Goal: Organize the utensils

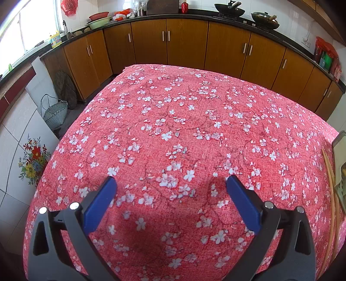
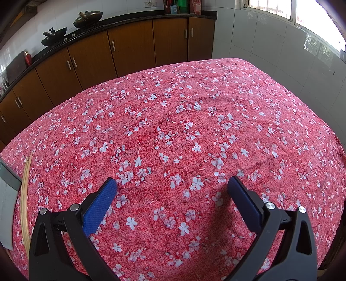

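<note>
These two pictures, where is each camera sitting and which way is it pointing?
Left wrist view: sits on the left gripper, looks over the flowered tablecloth toward the cabinets and sink-side window; only its open blue jaws show.
Right wrist view: sits on the right gripper, looks over the same cloth toward the cabinet corner and white tiled wall; only its open jaws show.
Shared: the cloth, two woks, and chopsticks lying between the grippers.

Open tablecloth (image 1: 173, 129) ahead, chopsticks (image 1: 329, 173) and tray (image 1: 338, 147) at right edge
</note>
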